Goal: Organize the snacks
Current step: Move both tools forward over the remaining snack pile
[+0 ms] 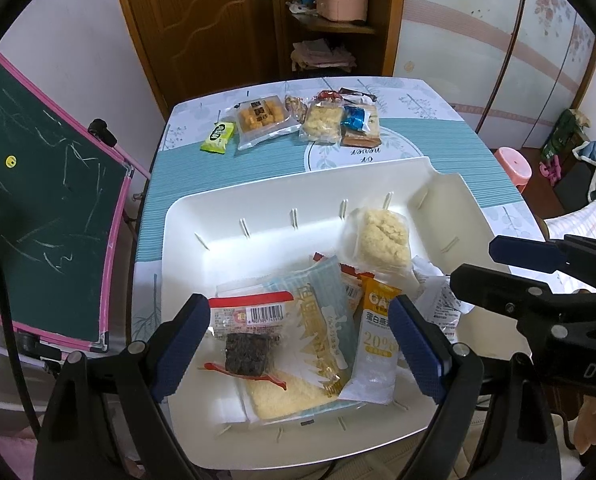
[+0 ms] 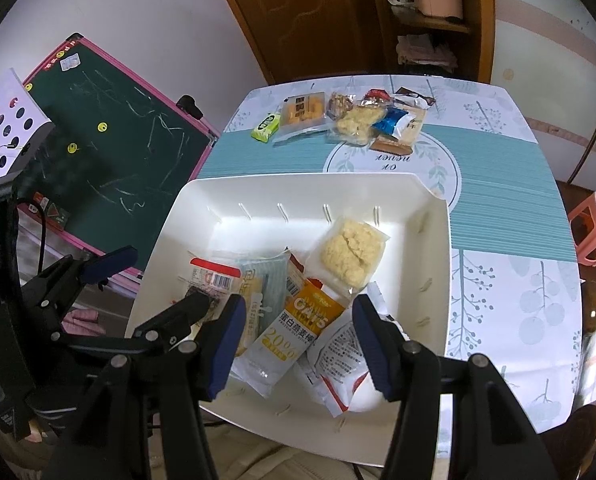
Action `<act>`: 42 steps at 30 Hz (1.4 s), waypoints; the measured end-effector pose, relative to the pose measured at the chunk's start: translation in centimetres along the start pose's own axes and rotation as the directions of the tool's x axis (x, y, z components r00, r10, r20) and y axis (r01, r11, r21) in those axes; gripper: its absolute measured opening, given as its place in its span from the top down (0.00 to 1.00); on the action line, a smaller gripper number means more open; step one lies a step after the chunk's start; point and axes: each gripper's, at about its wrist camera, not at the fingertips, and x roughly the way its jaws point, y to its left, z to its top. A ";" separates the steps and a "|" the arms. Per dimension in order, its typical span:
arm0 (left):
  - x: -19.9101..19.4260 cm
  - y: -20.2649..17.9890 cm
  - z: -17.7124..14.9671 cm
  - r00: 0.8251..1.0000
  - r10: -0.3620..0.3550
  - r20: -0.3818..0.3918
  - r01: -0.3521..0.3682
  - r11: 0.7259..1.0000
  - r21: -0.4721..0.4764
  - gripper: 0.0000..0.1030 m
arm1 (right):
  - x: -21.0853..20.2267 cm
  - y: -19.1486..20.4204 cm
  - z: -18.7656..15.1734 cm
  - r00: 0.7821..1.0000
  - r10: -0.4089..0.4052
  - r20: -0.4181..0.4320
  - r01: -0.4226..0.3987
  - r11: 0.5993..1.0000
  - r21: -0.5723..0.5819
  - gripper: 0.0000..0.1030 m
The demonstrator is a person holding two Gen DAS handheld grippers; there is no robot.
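Note:
A white tray stands on the near part of the table and holds several snack packs. Among them are a pale rice-cake pack, an orange-and-white oat bar, a dark square cake in clear wrap and a light blue pack. My left gripper hangs open over the dark cake and the blue pack, touching neither. My right gripper hovers open above the oat bar and a white packet. More snacks lie at the table's far edge, including a green packet and an orange-cube pack.
A green chalkboard with a pink frame leans close to the table's left side. A pink stool stands to the right. Behind the table are a wooden door and a shelf with a pink basket. A teal patterned cloth covers the table.

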 end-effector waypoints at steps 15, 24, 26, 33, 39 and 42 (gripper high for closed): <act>0.4 2.6 3.7 0.999 -0.015 0.041 0.018 0.997 -0.078 0.13 | 1.2 -0.8 2.1 1.000 -0.007 -0.020 0.007 1.000 0.005 0.46; -3.2 7.4 9.1 0.979 0.073 0.190 -0.042 0.986 -0.163 0.12 | -1.1 -1.8 7.4 0.997 -0.052 0.050 0.054 0.998 -0.038 0.46; -3.6 8.2 10.3 0.974 0.097 0.204 -0.065 0.985 -0.161 0.12 | -1.7 -2.1 8.9 0.994 -0.079 0.070 0.082 0.996 -0.046 0.46; -3.6 10.2 15.5 0.971 0.099 0.217 -0.069 0.988 -0.140 0.10 | -2.9 -2.9 14.2 0.985 -0.131 0.108 0.137 0.989 -0.053 0.44; -0.3 9.9 21.0 0.985 0.043 0.166 -0.022 0.992 -0.125 0.10 | -1.6 -4.0 18.9 0.974 -0.193 0.119 0.200 0.979 -0.050 0.38; 2.7 9.5 23.9 0.991 0.048 0.128 -0.032 0.992 -0.123 0.10 | 0.7 -5.0 21.3 0.971 -0.218 0.094 0.223 0.974 -0.048 0.38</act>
